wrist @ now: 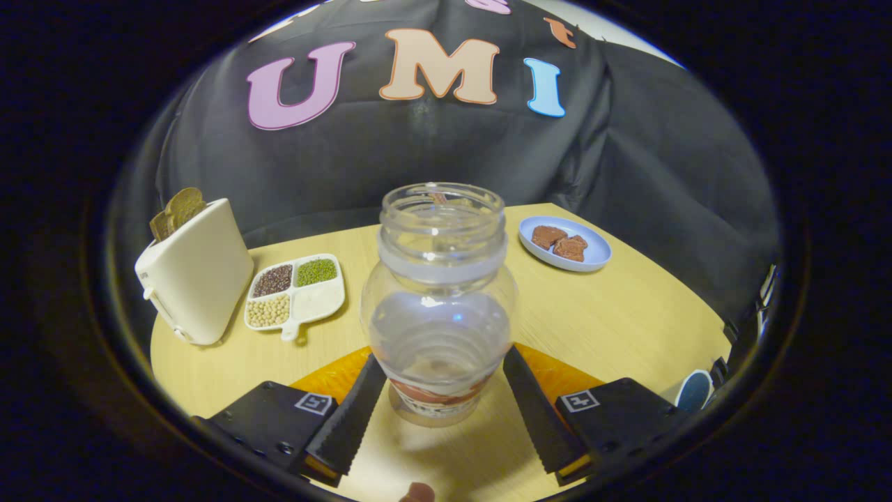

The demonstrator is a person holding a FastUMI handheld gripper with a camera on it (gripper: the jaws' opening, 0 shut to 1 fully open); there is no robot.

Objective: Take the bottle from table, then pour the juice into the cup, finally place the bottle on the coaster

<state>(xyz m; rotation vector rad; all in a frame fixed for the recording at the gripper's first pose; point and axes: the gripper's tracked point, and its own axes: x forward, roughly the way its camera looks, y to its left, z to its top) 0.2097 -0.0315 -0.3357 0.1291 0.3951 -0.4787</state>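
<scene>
Gripper view looks along the claw (439,373) at a clear plastic bottle with no cap (439,300). The bottle stands upright on the pale wooden worktop (613,321), right between the two fingers (348,418). Each finger lies close against one side of the bottle's lower half, so the claw seems to be set around it. I cannot tell if both fingers really press on the bottle or just sit beside it. The bottle has a wide open mouth, a white ring under the neck and a red and white label near its bottom. Whether any juice is inside is hard to see.

An orange round mat (334,376) lies flat on the worktop behind the bottle, and its edge peeks out on both sides of the fingers. Part of the bottle hides its middle, so I cannot tell if the bottle stands on it or just in front of it.

Farther back on one side stands a cream toaster (198,275) with brown toast slices (178,209) sticking out of its top. Just beside it lies a white tray with four little boxes (296,293) holding dark seeds, green beans, pale beans and something white. On the other side, well apart from the bottle, sits a light blue plate (566,244) with two brown cookies (559,242) on it. A dark blue round thing (694,390) peeks in near the worktop's edge.
</scene>
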